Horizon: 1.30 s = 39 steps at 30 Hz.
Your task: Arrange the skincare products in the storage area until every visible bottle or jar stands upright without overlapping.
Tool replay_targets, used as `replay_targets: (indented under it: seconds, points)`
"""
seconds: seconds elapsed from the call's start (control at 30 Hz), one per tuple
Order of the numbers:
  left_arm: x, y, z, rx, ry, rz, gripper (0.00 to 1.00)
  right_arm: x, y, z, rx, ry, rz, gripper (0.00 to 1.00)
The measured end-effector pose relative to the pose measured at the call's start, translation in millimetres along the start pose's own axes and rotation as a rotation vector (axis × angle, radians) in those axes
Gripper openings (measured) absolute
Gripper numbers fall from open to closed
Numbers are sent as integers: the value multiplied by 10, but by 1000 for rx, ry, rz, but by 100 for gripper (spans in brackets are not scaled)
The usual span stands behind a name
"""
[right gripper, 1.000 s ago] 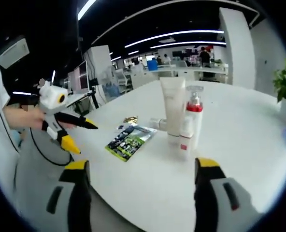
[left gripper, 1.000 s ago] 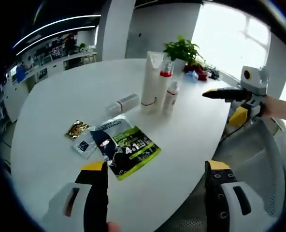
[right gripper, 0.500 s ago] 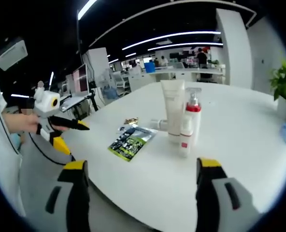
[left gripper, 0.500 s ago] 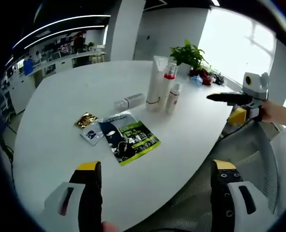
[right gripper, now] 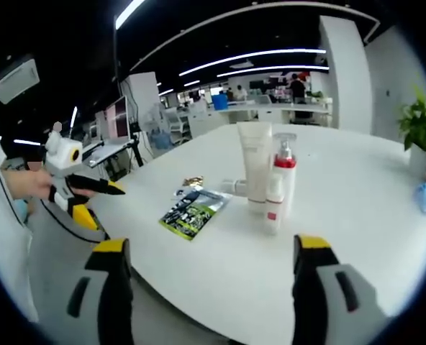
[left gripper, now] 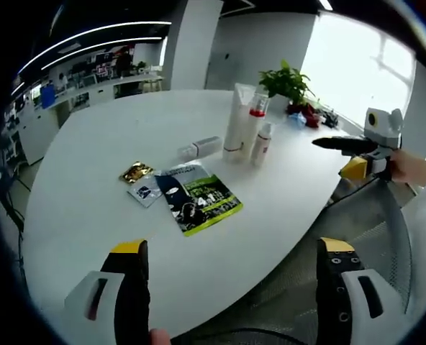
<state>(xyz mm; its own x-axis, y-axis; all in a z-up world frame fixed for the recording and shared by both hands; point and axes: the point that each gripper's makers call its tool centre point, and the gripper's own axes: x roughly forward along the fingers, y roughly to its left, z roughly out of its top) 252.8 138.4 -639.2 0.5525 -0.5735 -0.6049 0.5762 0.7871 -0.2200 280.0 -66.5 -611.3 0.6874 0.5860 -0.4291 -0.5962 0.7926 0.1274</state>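
A tall white tube (left gripper: 238, 122), a pump bottle with a red collar (left gripper: 255, 123) and a small white bottle (left gripper: 262, 144) stand upright close together on the round white table (left gripper: 91, 208). Another white bottle (left gripper: 201, 147) lies on its side to their left. My left gripper (left gripper: 233, 280) is open and held off the table's near edge. The right gripper (left gripper: 350, 151) hovers off the table's right edge, held by a hand (left gripper: 414, 165). In the right gripper view the tube (right gripper: 255, 169), pump bottle (right gripper: 283, 176), small bottle (right gripper: 272, 205) and lying bottle (right gripper: 234, 185) sit beyond my open right gripper (right gripper: 213, 280).
A green and black sachet (left gripper: 198, 205), a gold sachet (left gripper: 136, 172) and a small pale sachet (left gripper: 148, 191) lie flat near the lying bottle. A potted plant (left gripper: 288, 80) and small coloured items (left gripper: 303, 115) stand at the far rim. A mesh chair (left gripper: 371, 230) sits beside the table.
Both views have drawn back a little from the table, so both cameras moved. The bottles, tube and sachets have stayed where they were. Both grippers remain open.
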Motion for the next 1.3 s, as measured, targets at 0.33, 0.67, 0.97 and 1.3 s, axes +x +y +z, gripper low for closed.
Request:
replay_targets:
  seconds: [0.33,0.67,0.97,1.3]
  points:
    - [59,48,84,35,17,-6,95,7,10,-11,-13,10,2,93]
    - [274,176,296,111,40,-32,92,34,-4,-29,-15,18,4,92]
    - [526,299,458,160,66,-57,91,51,-36,-45,-6,26,-6,91]
    - [953,411,648,214,103,-108,87,72,-127,-63,29,29,-36,90]
